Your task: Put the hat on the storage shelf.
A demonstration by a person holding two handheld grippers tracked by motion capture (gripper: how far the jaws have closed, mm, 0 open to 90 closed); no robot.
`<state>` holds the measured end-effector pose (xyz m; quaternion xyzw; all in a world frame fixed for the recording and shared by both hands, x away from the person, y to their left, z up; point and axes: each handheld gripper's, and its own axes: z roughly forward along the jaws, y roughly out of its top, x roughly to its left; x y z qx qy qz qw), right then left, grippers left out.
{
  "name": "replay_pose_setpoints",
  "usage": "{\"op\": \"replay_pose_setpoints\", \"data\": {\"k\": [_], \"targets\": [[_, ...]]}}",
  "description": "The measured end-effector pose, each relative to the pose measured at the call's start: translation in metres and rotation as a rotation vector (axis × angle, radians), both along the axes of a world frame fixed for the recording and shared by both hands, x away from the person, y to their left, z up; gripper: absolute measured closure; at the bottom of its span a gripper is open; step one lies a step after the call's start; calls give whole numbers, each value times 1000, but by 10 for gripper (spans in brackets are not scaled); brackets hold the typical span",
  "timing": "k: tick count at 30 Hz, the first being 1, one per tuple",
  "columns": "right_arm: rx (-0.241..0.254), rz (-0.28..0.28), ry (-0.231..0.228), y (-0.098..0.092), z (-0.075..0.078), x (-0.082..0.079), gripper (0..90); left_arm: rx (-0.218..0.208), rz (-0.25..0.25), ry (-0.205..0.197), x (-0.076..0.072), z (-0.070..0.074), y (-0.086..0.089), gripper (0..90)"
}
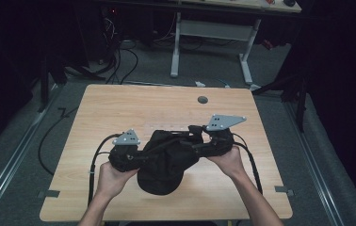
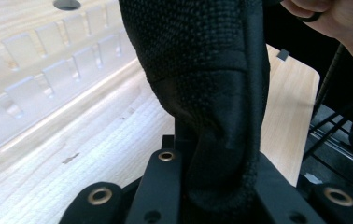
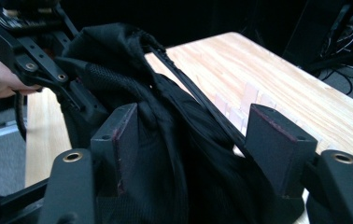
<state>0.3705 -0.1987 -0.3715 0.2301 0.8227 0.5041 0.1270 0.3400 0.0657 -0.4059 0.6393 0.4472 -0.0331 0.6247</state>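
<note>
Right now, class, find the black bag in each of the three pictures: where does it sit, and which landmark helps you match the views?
High view: the bag hangs at centre, between the two hands, over the table's near half.
Left gripper view: it runs from top centre down between the fingers.
Right gripper view: it spreads from upper left to bottom centre, between the fingers.
Shared landmark: the clear slotted rack on the table.

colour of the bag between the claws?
Black, the bag; its textured mesh weave shows best in the left gripper view.
</note>
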Motion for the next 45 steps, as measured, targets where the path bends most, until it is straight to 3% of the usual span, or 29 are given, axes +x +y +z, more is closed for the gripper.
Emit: {"op": "replay_pose_setpoints", "data": {"k": [4, 7, 10, 22, 30, 36, 40, 45], "targets": [[52, -49, -3, -17, 0, -4, 369, -2, 29, -8, 3, 1, 7, 861], [49, -99, -4, -30, -6, -6, 388, -22, 53, -15, 3, 4, 13, 860], [35, -157, 26, -41, -18, -5, 401, -36, 81, -22, 4, 7, 18, 860], [-56, -422, 142, -77, -101, -14, 431, -80, 173, -56, 6, 17, 28, 859], [-118, -564, 174, -95, -135, -15, 430, -100, 242, -65, 11, 21, 35, 858], [-151, -625, 194, -100, -151, -13, 421, -100, 282, -68, 16, 22, 39, 858], [-221, -659, 178, -98, -159, -15, 405, -107, 308, -86, 17, 25, 42, 858], [-217, -671, 187, -98, -159, -14, 378, -124, 349, -103, 20, 33, 48, 858]]}}
